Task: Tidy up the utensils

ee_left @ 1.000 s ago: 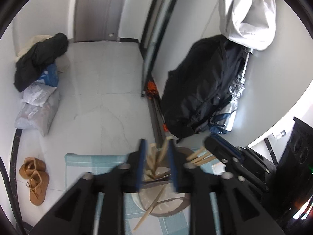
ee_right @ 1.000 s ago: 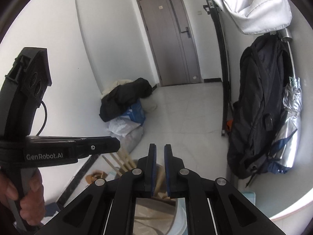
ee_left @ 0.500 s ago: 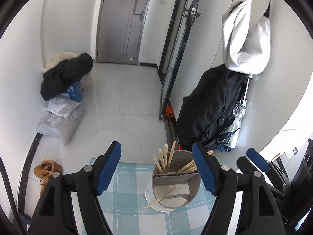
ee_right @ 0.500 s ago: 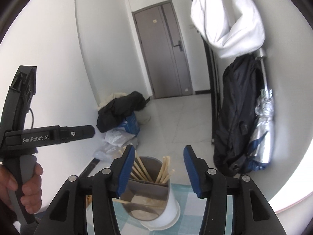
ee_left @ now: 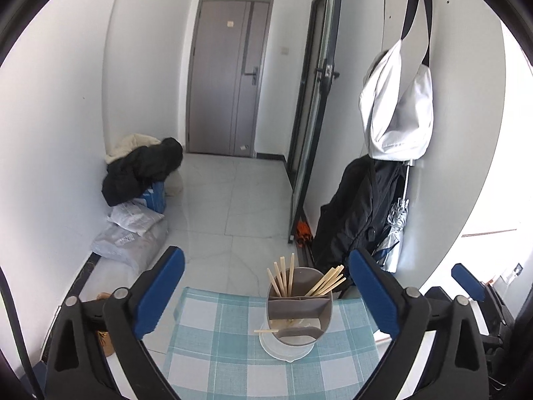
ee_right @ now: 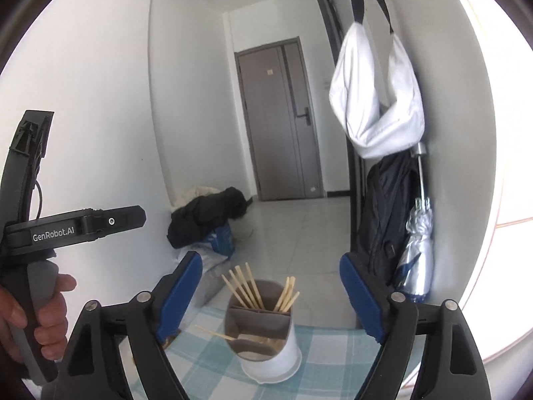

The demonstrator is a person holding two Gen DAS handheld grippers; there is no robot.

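A grey utensil holder [ee_left: 299,313] with a white base stands on the teal checked tablecloth [ee_left: 216,350]. Two bundles of wooden chopsticks [ee_left: 283,276] stick up from its back compartments, and a single chopstick [ee_left: 266,331] leans out of the front one. My left gripper [ee_left: 265,260] hangs above and behind the holder, its jaws opening wide with nothing between them. The right wrist view shows the holder [ee_right: 263,333], its chopsticks [ee_right: 243,286], and my right gripper [ee_right: 270,261], also opening and empty. A hand [ee_right: 43,316] holds the left tool's black body [ee_right: 76,226].
Beyond the table's far edge, dark coats and plastic bags [ee_left: 140,180] are piled on the tiled floor by the left wall. A white bag [ee_left: 396,113], a black backpack [ee_left: 353,213] and a silver umbrella [ee_left: 394,230] hang at the right. A grey door [ee_left: 226,76] closes the hallway.
Both grippers went from nearly shut at the holder to wide open, and drew back and upward. The chopsticks stayed in the holder.
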